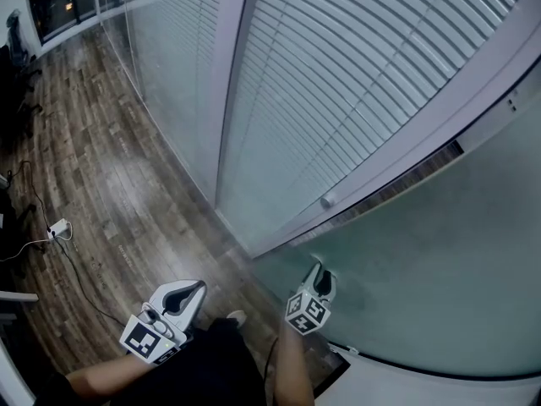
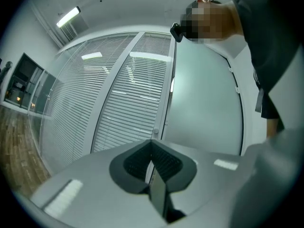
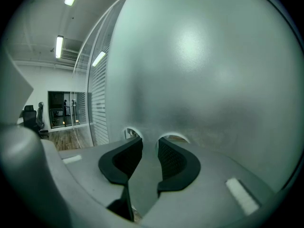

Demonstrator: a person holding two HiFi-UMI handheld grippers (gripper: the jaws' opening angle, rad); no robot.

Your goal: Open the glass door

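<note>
The frosted glass door (image 1: 439, 252) fills the right of the head view, standing beside a metal frame post (image 1: 397, 159) with a small round knob (image 1: 328, 200). My right gripper (image 1: 321, 271) points at the door's face near its left edge. In the right gripper view the jaws (image 3: 150, 144) stand open, tips right up against the frosted pane (image 3: 204, 70), with nothing between them. My left gripper (image 1: 194, 288) hangs lower left over the floor, away from the door. Its jaws (image 2: 152, 148) are shut and empty, aimed toward the door (image 2: 204, 103) and knob (image 2: 155, 132).
Glass panels with white blinds (image 1: 338, 83) run left of the door. Below lies a wooden floor (image 1: 110, 167) with a cable and power strip (image 1: 57, 229) at the left. A dark chair (image 1: 17, 32) stands at far upper left. A shoe (image 1: 237, 317) shows between the grippers.
</note>
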